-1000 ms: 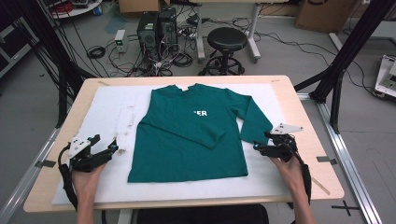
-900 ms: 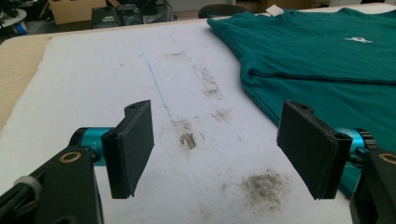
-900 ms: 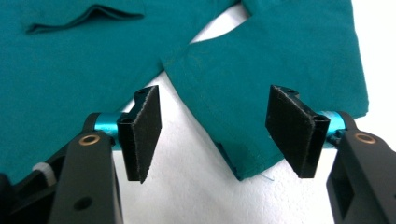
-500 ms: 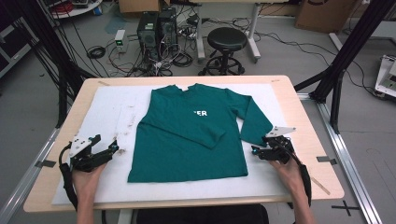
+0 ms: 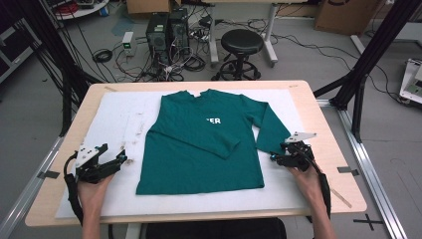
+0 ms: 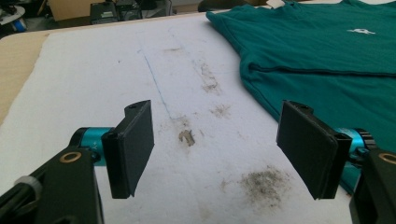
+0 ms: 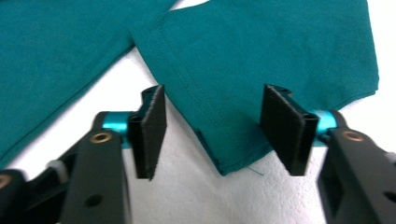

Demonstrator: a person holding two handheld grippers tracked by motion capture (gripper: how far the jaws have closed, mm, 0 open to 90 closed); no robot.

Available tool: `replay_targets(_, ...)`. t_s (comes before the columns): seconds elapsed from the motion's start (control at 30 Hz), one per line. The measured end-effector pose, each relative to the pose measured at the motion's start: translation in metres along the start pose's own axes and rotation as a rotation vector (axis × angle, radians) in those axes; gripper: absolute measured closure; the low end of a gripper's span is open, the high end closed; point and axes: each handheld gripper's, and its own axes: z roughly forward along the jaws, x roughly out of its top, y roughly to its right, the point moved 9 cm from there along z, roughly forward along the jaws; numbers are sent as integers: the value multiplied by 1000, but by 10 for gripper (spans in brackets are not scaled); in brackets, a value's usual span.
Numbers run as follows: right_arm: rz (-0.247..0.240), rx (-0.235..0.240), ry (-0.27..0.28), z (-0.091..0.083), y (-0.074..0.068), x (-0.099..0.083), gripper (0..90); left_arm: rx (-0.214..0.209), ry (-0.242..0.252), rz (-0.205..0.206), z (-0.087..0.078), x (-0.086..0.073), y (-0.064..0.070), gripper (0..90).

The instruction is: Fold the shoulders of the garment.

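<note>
So there's a teal long-sleeve shirt [image 5: 199,149] spread flat on a white pad [image 5: 119,119] covering the counter [image 5: 326,149], collar pointing away from the person. One sleeve is already folded across the chest, its cuff ending just below the white lettering [image 5: 213,120]. The other sleeve [image 5: 268,130] hangs off the shirt's far side, and the right tool [image 5: 276,158] sits right at its cuff, jaws spread wide with the cuff corner lying between them, not pinched. The left tool [image 5: 119,159] is just off the shirt's opposite edge near the hem, jaws wide open too, over a smudged patch of the pad.
</note>
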Motion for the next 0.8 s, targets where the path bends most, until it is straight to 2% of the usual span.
replay_targets(0.1,3,9,3,0,-1,1,540,1,-3,2,0,0,0,274)
replay_targets(0.33,-13,-11,7,0,-1,2,741,-2,-4,1,0,0,0,274)
replay_targets(0.4,-5,-12,9,0,0,2,822,-3,-4,0,0,0,0,274)
replay_targets(0.53,33,4,24,0,3,3,862,-3,-6,-1,0,0,0,274)
replay_targets(0.63,53,-12,37,-1,6,5,869,-4,-6,-2,0,0,0,274)
replay_targets(0.8,91,-3,103,-15,7,16,869,-5,-11,-1,1,-1,0,274)
